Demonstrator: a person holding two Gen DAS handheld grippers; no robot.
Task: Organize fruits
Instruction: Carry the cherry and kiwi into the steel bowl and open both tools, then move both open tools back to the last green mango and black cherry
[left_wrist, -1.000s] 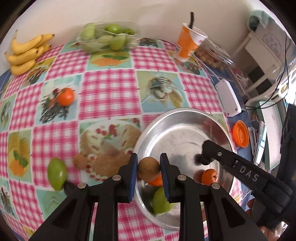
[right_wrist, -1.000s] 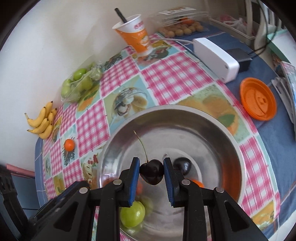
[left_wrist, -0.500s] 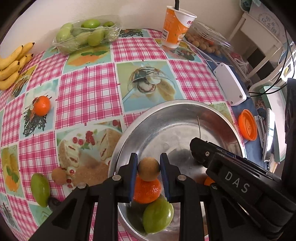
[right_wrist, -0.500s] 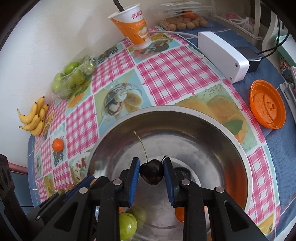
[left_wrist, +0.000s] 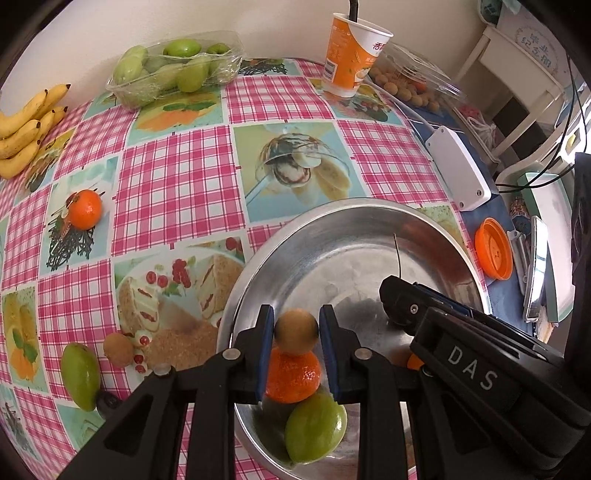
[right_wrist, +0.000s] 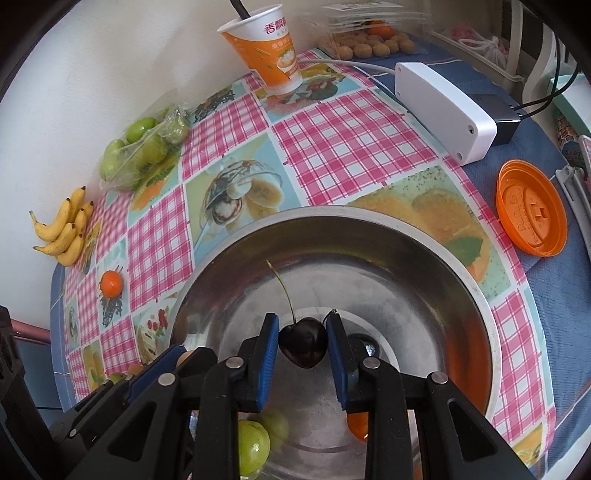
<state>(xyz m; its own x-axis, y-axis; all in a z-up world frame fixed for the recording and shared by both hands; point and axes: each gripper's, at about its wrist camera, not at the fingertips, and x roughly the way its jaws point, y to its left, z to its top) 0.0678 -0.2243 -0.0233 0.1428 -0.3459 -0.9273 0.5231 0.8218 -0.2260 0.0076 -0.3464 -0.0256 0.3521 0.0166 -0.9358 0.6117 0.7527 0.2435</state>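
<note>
My left gripper (left_wrist: 296, 332) is shut on a small round brown fruit (left_wrist: 295, 331), held over the near left part of the steel bowl (left_wrist: 354, 214). Under it in the bowl lie a tangerine (left_wrist: 293, 376) and a green fruit (left_wrist: 316, 430). My right gripper (right_wrist: 303, 345) is shut on a dark cherry (right_wrist: 303, 347) with a long stem, low over the middle of the bowl (right_wrist: 424, 236). Another dark cherry (right_wrist: 364, 341), a green fruit (right_wrist: 251, 445) and a tangerine (right_wrist: 358, 424) rest inside. The right gripper's body (left_wrist: 480, 369) crosses the bowl in the left wrist view.
On the checked cloth lie a loose tangerine (left_wrist: 85, 209), a green fruit (left_wrist: 80, 371), a brown fruit (left_wrist: 118, 349), bananas (left_wrist: 26, 129) and a tray of green fruits (left_wrist: 173, 68). An orange cup (left_wrist: 351, 55), white adapter (left_wrist: 458, 170) and orange lid (left_wrist: 493, 253) stand to the right.
My left gripper carried the brown fruit right and down, from the bowl's rim to over the tangerine inside. The right gripper sank a little with the cherry.
</note>
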